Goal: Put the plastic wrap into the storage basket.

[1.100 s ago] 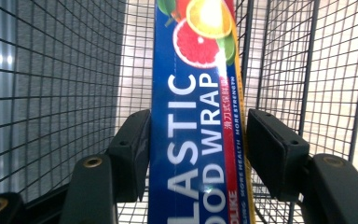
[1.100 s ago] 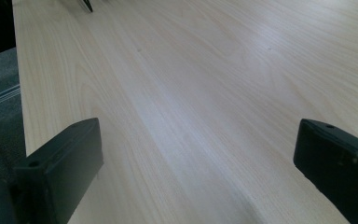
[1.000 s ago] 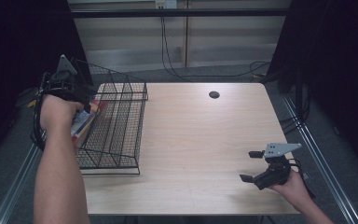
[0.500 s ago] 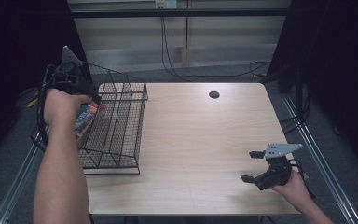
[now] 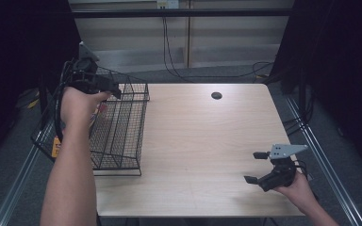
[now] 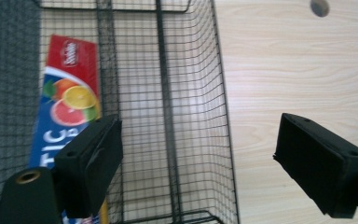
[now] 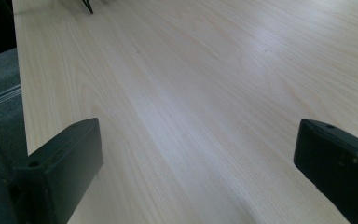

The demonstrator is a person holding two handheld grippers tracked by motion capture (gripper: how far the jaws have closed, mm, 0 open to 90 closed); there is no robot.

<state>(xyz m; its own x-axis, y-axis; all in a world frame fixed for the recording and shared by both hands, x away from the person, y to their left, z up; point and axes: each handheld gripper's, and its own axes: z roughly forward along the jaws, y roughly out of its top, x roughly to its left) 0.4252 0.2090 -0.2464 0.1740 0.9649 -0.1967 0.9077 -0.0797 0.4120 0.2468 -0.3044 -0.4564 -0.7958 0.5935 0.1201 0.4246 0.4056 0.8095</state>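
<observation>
A black wire basket [image 5: 122,136] stands at the table's left edge. In the left gripper view a red and blue box [image 6: 70,93] printed with citrus fruit lies along the left side of the basket [image 6: 168,116]. My left gripper [image 5: 113,92] hovers over the basket's far end. Its jaws have just been opening, and the left gripper [image 6: 198,140] now stands wide apart with nothing between the pads and the box below them. My right gripper [image 5: 252,167] rests near the table's front right corner. The right gripper [image 7: 198,154] is open over bare wood.
The light wooden table [image 5: 202,141] has a small dark round hole [image 5: 216,95] near its far edge. A metal rail [image 5: 320,160] runs along the right side, and cables lie on the floor beyond the table.
The left hand has lifted and drawn toward the basket's far end. Its jaws went from shut on the box to wide open, leaving the box in the basket. The right hand stayed put.
</observation>
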